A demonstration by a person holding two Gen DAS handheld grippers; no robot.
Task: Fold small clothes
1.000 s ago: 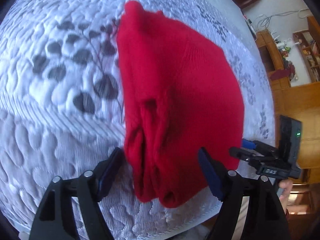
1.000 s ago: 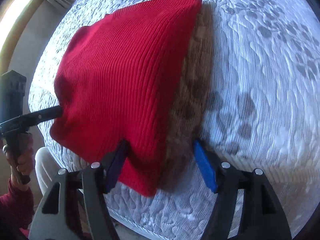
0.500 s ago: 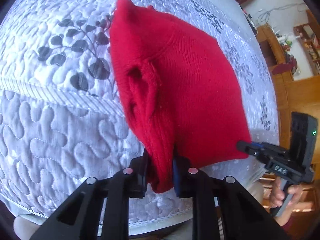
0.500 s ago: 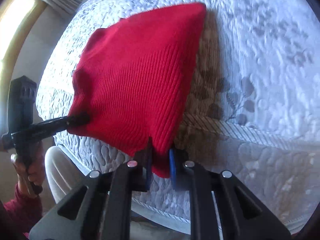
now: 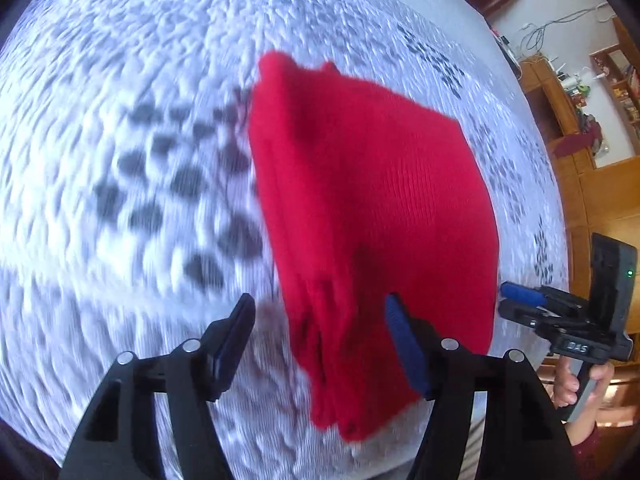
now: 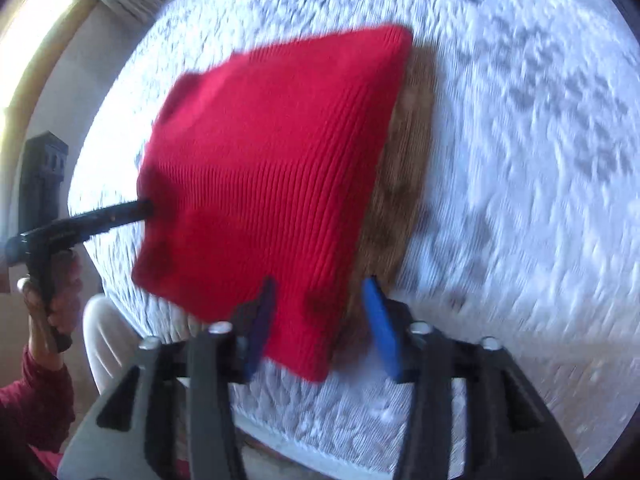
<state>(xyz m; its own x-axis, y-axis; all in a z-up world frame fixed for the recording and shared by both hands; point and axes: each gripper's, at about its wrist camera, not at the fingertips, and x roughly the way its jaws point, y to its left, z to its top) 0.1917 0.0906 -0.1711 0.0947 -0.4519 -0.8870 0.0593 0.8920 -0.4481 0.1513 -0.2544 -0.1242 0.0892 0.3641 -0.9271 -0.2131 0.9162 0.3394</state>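
A folded red knit garment (image 5: 372,208) lies on the white quilted bedcover (image 5: 120,100). My left gripper (image 5: 320,300) hovers over its near left corner. Its jaws are opening, with the thick folded edge between the pads but not pressed. My right gripper (image 6: 319,282) stands over the near right corner (image 6: 296,344). Its jaws are also opening, and the cloth lies loose between them. Each view shows the other gripper at the garment's side: the right gripper (image 5: 520,300) and the left gripper (image 6: 136,210). Both views are motion-blurred.
The bedcover has grey leaf prints (image 5: 168,184), and its near edge (image 6: 320,444) runs just below the grippers. Wooden shelves and cabinets (image 5: 592,120) stand beyond the bed. A hand (image 6: 52,300) in a dark red sleeve holds the left gripper's handle.
Both grippers closed on the garment's near corners half a second ago. Now both have opened and let go, and the views have pulled back slightly from the cloth.
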